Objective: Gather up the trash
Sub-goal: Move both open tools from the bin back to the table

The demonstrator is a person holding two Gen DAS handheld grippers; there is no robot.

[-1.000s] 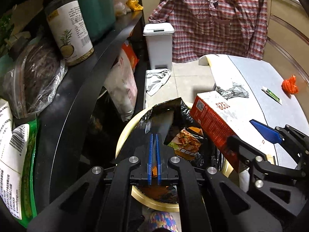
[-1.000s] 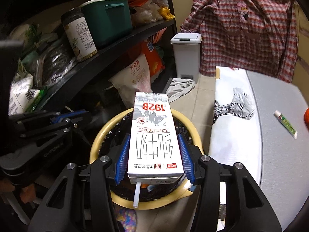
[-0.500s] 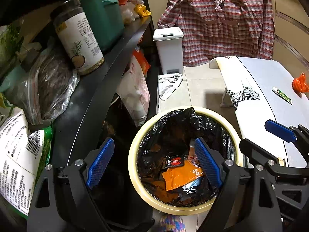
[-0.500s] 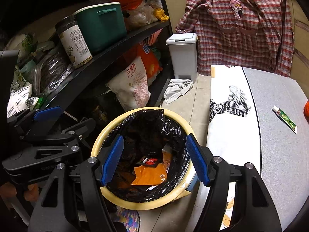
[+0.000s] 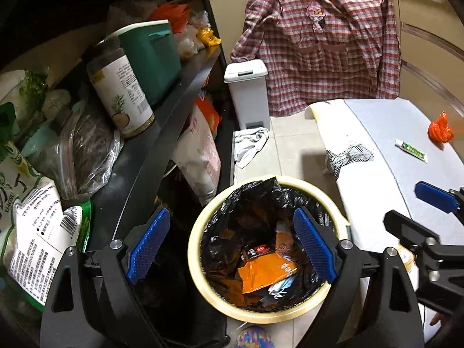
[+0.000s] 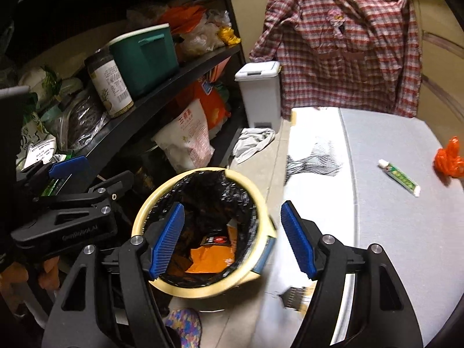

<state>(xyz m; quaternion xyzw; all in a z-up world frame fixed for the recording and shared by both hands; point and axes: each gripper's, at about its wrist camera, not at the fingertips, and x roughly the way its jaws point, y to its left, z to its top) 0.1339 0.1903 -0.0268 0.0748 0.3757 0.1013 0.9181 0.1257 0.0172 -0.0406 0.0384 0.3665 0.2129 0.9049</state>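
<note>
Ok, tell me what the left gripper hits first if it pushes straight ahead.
Probably the black liner inside the yellow bin: the open left gripper points into its mouth, toward the orange wrapper. Depth is unclear.

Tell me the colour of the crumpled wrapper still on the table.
Bright orange. The wrapper lies beside the tube on the grey table; the right wrist view shows it best.

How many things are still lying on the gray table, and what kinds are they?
Small tube: 1
Crumpled orange wrapper: 1
Striped black-and-white cloth at the table edge: 1
Total: 3
</note>
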